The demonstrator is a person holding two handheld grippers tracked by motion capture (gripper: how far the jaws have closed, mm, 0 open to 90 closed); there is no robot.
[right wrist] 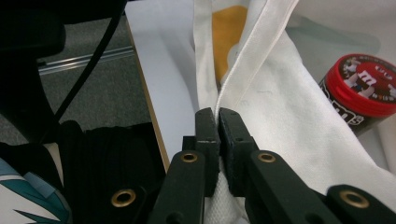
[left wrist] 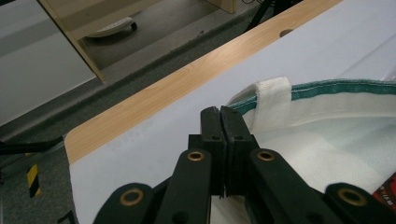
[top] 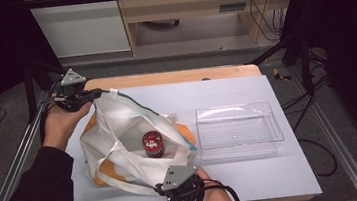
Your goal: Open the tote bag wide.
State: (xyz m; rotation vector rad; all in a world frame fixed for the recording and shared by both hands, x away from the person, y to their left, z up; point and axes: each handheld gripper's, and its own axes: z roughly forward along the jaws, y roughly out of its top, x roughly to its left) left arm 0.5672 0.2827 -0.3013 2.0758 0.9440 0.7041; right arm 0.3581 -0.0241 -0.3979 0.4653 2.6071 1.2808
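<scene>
My left gripper (left wrist: 220, 112) is clamped on the white tote bag (top: 123, 121) at its green-trimmed rim; my right gripper (right wrist: 217, 114) is pinched shut on the near edge; between them the bag's mouth gapes, a red-lidded candy tub (top: 153, 144) inside; clear tray (top: 271, 121) lies right of my right fingers.

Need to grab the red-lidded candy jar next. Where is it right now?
In the high view, the candy jar stands inside the open white tote bag, left of the clear plastic bin, between both grippers holding the bag's edges.
</scene>
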